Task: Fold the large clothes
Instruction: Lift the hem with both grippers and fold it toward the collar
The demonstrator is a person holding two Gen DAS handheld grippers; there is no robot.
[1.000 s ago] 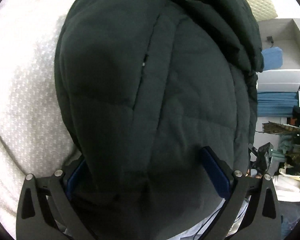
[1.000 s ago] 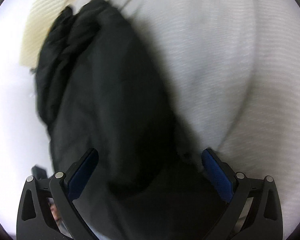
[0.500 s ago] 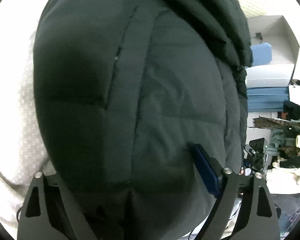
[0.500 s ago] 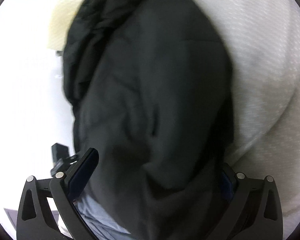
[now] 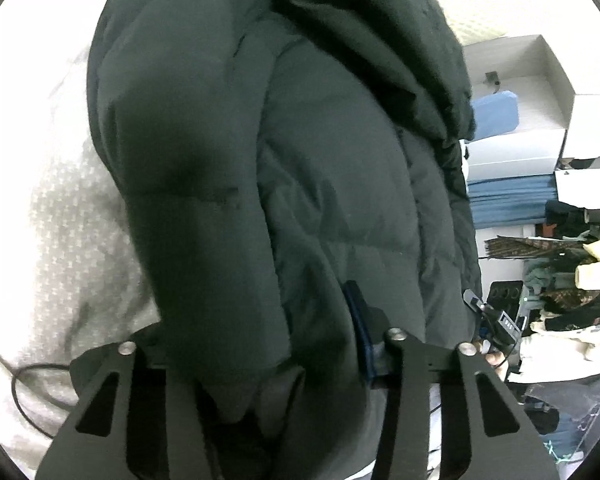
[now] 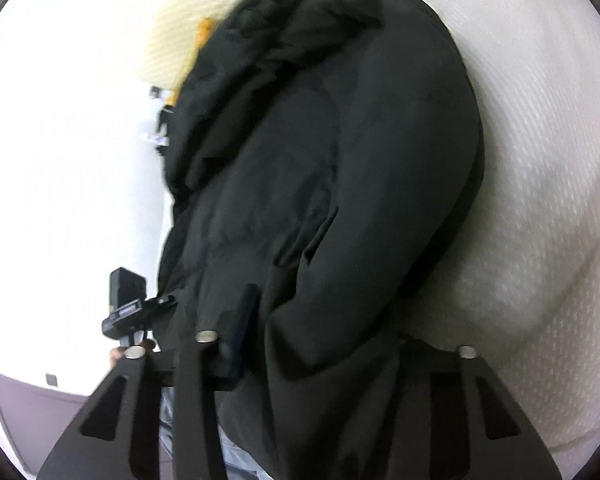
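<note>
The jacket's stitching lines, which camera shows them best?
The left wrist view. There the jacket is sharp and lit, so seams and puffy panels stand out. The right wrist view shows the same jacket darker and blurrier, with only folds showing.

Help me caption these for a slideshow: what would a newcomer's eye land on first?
A bulky dark puffer jacket fills the middle of both views, bunched between the fingers of the left gripper and the right gripper. Beneath it lies a white textured bedspread. In the left view, cluttered shelves stand at the right edge.
</note>
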